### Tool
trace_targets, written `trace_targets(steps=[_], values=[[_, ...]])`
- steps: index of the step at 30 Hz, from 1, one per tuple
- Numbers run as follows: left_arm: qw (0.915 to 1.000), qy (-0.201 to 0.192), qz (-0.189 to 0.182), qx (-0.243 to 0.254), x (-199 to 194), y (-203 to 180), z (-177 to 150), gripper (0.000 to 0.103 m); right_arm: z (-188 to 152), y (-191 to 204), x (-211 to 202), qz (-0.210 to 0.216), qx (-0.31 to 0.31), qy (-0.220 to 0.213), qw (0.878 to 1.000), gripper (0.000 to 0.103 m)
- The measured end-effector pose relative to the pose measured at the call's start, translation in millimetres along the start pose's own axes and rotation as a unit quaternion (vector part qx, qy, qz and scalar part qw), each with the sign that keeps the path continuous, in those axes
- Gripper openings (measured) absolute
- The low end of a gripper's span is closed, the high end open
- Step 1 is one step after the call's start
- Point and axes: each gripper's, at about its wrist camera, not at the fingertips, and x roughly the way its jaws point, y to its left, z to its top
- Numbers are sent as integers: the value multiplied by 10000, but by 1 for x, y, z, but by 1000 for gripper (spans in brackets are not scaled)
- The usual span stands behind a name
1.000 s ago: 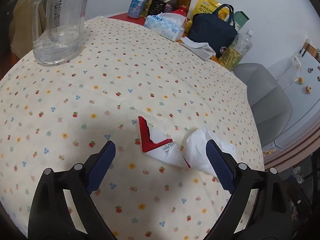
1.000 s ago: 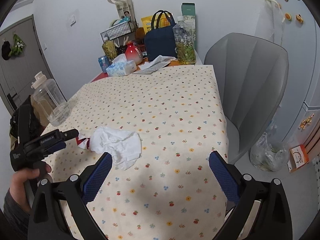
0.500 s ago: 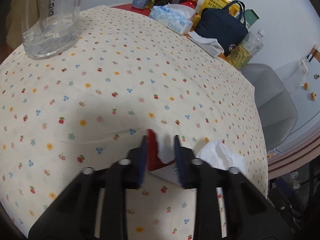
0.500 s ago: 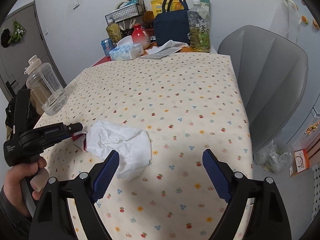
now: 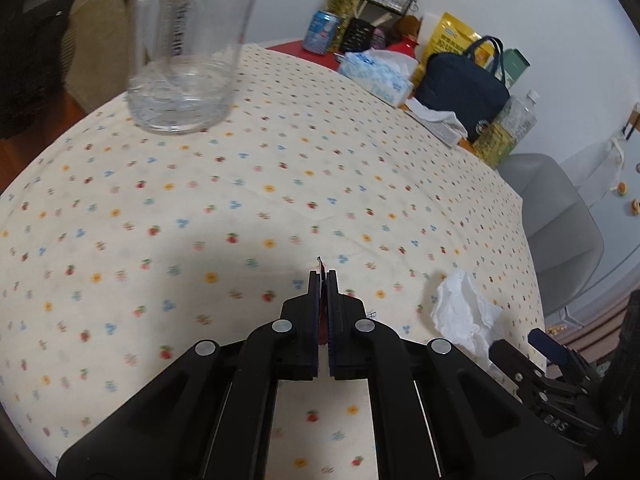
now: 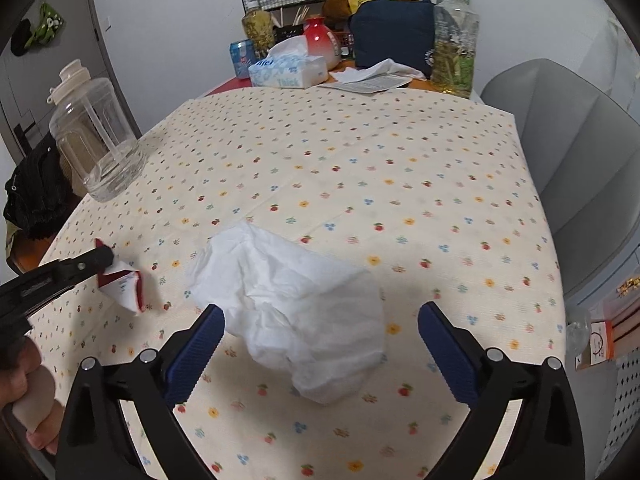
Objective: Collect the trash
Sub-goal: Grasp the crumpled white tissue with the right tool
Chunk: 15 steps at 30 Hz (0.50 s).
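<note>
My left gripper [image 5: 323, 280] is shut on a red and white wrapper [image 6: 125, 288]; in the left wrist view only a red sliver [image 5: 320, 266] shows above the pads. In the right wrist view the left gripper [image 6: 105, 257] holds the wrapper just above the flowered tablecloth [image 6: 360, 168] at the left. A crumpled white tissue [image 6: 296, 300] lies on the cloth. My right gripper [image 6: 320, 344] is open, its blue pads on either side of the tissue's near end. The tissue also shows in the left wrist view [image 5: 464, 312].
A clear water jug [image 6: 94, 132] stands at the table's left edge. At the far end stand a tissue box [image 6: 288, 70], a navy bag [image 6: 394, 30], a plastic bottle [image 6: 456, 40], a can and a wire basket. A grey chair [image 6: 576, 168] is at the right.
My left gripper closed on the wrapper and lifted it slightly. My right gripper moved forward and down until its open fingers straddle the tissue.
</note>
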Motion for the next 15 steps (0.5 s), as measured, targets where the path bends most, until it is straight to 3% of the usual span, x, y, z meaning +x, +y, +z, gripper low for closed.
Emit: trace_targets(steps=[11, 12, 15], values=[[9988, -234, 250, -337, -25, 37, -6, 4, 12, 51, 35, -425, -749, 242, 9960, 94], [9987, -237, 265, -360, -26, 40, -6, 4, 12, 52, 38, -451, -784, 281, 9955, 92], [9986, -253, 285, -356, -29, 41, -7, 4, 11, 54, 39, -312, -854, 351, 9952, 72]])
